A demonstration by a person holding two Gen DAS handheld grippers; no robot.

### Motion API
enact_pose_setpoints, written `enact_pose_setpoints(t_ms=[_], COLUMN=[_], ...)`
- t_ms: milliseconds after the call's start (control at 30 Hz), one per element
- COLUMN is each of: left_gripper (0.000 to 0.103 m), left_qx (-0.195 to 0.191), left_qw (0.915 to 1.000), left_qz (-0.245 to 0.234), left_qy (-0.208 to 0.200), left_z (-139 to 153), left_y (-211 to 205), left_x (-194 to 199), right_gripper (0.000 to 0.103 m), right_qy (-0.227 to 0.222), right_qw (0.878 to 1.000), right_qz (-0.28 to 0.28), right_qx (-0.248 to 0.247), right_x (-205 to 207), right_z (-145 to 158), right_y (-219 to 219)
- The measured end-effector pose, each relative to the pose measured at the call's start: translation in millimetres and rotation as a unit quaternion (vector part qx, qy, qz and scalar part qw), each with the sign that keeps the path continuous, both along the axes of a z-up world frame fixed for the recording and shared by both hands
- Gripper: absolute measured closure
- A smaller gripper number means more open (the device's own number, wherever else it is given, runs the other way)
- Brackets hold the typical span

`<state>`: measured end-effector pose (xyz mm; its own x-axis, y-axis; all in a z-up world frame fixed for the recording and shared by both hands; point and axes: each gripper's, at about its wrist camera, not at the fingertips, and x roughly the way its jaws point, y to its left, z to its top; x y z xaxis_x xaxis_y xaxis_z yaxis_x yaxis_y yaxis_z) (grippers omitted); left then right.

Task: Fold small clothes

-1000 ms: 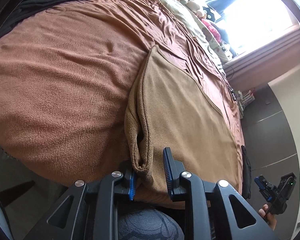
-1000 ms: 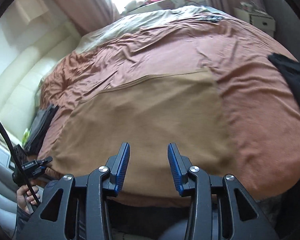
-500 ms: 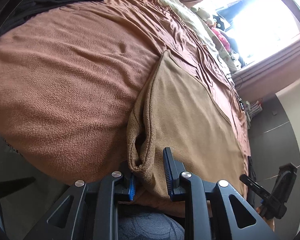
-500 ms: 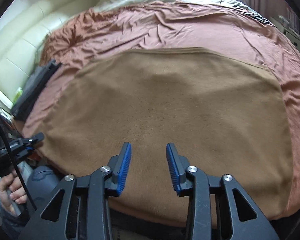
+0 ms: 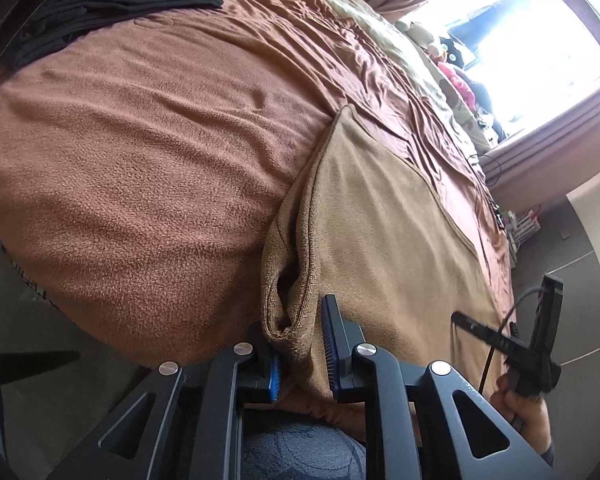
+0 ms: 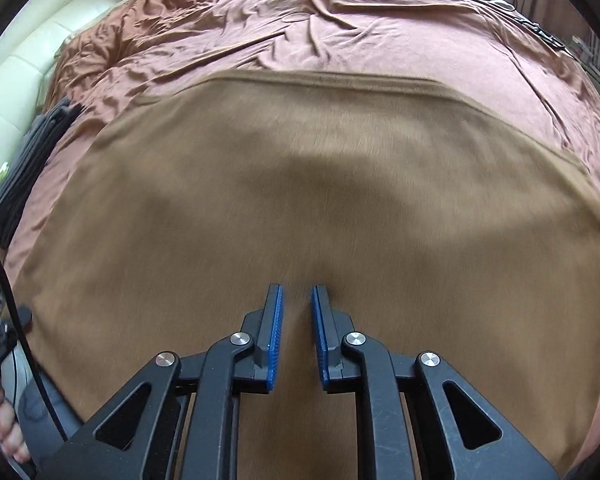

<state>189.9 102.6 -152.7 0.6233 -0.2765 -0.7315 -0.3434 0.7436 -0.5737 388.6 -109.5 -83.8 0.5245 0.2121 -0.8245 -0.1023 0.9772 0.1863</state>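
A tan brown cloth (image 6: 340,184) lies spread flat on the rust-brown bed (image 6: 340,20). In the left wrist view its near left corner (image 5: 292,312) is folded and bunched between the fingers of my left gripper (image 5: 300,356), which is shut on it at the bed's edge. My right gripper (image 6: 297,320) hovers low over the near middle of the cloth, its jaws narrowed to a small gap with nothing between them. The right gripper also shows at the right of the left wrist view (image 5: 532,356).
A stack of dark grey folded clothes (image 5: 112,4) lies on the bed's far left; it also shows in the right wrist view (image 6: 24,168). A cream padded headboard (image 6: 28,64) stands at the left. A bright window (image 5: 532,32) and soft toys are beyond the bed.
My right gripper has moved in from the bed's side to over the cloth's near middle, and its jaws have narrowed. My left gripper keeps hold of the bunched corner.
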Motion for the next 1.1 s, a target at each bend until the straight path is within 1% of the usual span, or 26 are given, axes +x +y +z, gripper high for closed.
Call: enact_pose_setpoints(t_ms=[200, 333, 467, 667, 867, 1000, 1100], left_gripper=[0.088, 0.09, 0.09, 0.09, 0.091, 0.095, 0.097], left_qx=[-0.005, -0.015, -0.022, -0.018, -0.022, -0.03, -0.034], left_qw=[0.9998, 0.9995, 0.9991, 0.9989, 0.9985, 0.9982, 0.9982], left_qz=[0.004, 0.007, 0.006, 0.006, 0.003, 0.001, -0.001], left_qy=[0.016, 0.027, 0.037, 0.043, 0.051, 0.052, 0.048], left_z=[-5.1, -9.6, -13.0, -13.0, -16.2, -18.5, -18.9], left_y=[-0.1, 3.4, 5.0, 2.5, 3.3, 4.6, 6.0], left_x=[4.9, 7.3, 9.1, 11.0, 18.1, 20.6, 19.3], right_gripper=[0.091, 0.091, 0.092, 0.092, 0.092, 0.091, 0.091], right_qy=[0.0, -0.003, 0.006, 0.008, 0.011, 0.022, 0.023], right_qw=[1.0, 1.0, 1.0, 0.999, 0.999, 0.999, 0.998], right_qz=[-0.012, -0.015, -0.024, -0.037, -0.039, -0.041, -0.035], right_qx=[0.004, 0.0, 0.007, 0.013, 0.018, 0.026, 0.042], right_x=[35.6, 56.2, 74.7, 100.5, 123.4, 127.8, 115.9], right_z=[-0.4, 1.0, -2.5, -2.2, -0.1, 4.9, 11.6], right_y=[-0.3, 4.1, 1.9, -4.0, -5.2, -8.0, -9.8])
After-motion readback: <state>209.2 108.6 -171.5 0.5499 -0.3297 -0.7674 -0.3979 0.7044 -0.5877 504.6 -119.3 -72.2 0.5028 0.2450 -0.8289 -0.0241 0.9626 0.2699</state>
